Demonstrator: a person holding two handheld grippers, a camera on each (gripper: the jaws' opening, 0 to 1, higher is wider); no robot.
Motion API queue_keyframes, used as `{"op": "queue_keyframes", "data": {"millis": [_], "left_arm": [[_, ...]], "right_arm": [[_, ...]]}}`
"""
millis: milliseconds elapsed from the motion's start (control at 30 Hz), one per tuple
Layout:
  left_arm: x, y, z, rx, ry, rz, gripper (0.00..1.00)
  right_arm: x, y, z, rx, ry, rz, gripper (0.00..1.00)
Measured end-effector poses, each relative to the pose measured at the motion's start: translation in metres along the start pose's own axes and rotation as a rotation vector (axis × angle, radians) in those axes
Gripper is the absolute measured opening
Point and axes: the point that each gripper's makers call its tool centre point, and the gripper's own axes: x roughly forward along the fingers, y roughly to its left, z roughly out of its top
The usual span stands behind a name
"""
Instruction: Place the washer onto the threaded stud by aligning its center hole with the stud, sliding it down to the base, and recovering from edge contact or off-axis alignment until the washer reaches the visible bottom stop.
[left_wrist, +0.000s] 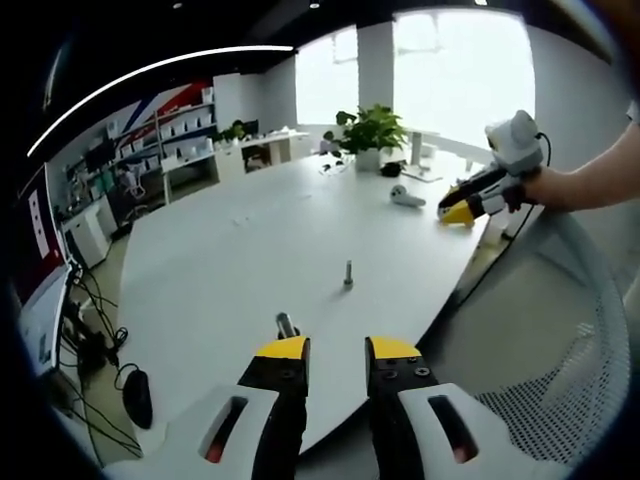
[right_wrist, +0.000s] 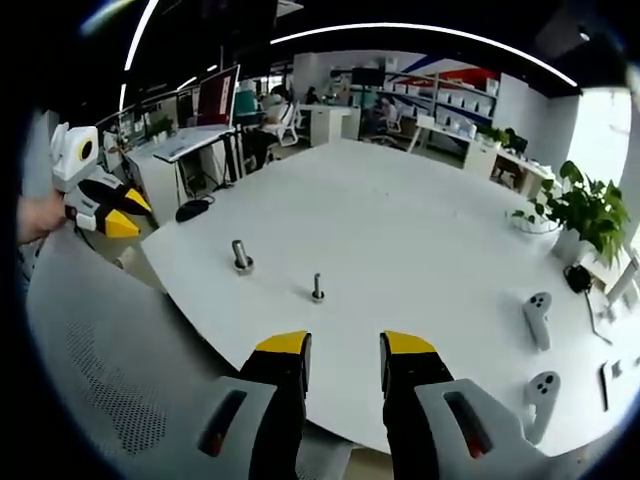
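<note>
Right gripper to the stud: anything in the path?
Nothing visible. In the right gripper view the open right gripper faces bare table up to the stud. A second upright piece stands off to the stud's left, clear of the line.

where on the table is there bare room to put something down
Free: the wide stretch of table beyond the two studs. Crowded: the edge by the plant and controllers, and the near edge around the studs.
</note>
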Motion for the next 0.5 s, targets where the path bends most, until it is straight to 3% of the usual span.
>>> {"op": "queue_keyframes", "data": {"millis": [500], "left_arm": [[-0.0007,0.0039,-0.0012,-0.007,0.003,0.013,0.2]], "right_arm": [[0.0017,0.0018,0.0003,0.005,-0.001,0.014,0.3]]}}
